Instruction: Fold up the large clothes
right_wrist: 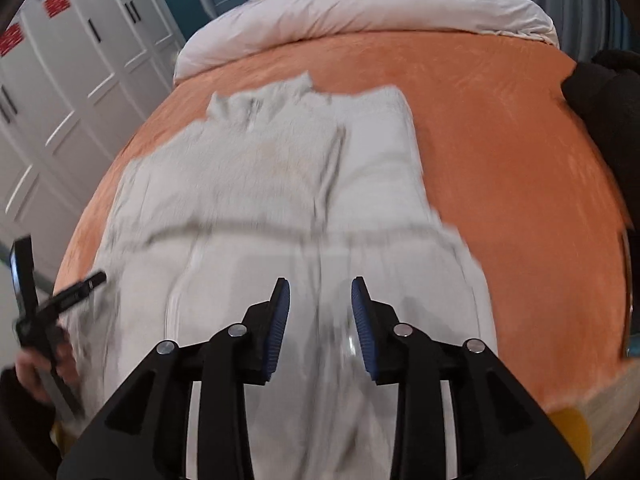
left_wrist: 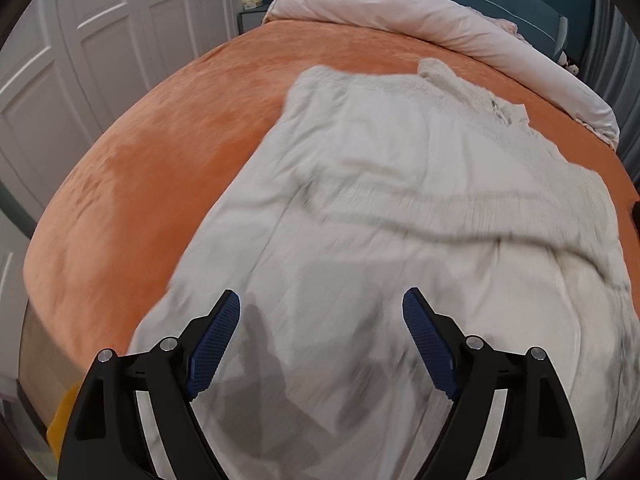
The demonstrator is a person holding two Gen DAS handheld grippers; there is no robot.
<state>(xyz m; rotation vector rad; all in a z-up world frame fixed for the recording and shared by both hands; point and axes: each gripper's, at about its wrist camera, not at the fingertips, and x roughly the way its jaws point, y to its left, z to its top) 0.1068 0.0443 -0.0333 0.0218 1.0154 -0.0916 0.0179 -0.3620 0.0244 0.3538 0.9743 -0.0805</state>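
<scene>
I have the white fleece garment [left_wrist: 400, 200] spread flat on the orange bedspread [left_wrist: 160, 160], its long axis running from me at 6 o'clock up toward 12, collar end [left_wrist: 496, 92] farthest away, hem end under my grippers. In the right wrist view the garment [right_wrist: 280, 184] reads the same way, with a folded-over panel along its 2 o'clock side and a dark crease crossing it from 9 to 3.

My left gripper [left_wrist: 320, 312] hangs over the hem end with jaws spread wide, nothing between the blue pads. My right gripper [right_wrist: 320, 300] stands partly parted, its jaws narrower than the left's; no cloth is pinched between them, though blur keeps me from seeing whether the tips brush the fabric.

Bare orange bedspread lies open at 9 to 11 o'clock in the left view, and at 1 to 4 o'clock in the right view [right_wrist: 500, 160]. The bed's near edge shows at 7 o'clock in the left view.

A rolled pale duvet [left_wrist: 420, 12] lies across the head of the bed at 12 o'clock, well apart from the collar. White wardrobe doors [left_wrist: 80, 60] stand at 10 o'clock. A dark bundle [right_wrist: 600, 88] sits at the bedspread's 2 o'clock edge in the right view. The left gripper [right_wrist: 52, 304], held in a hand [right_wrist: 32, 372], shows at 8 o'clock there.
</scene>
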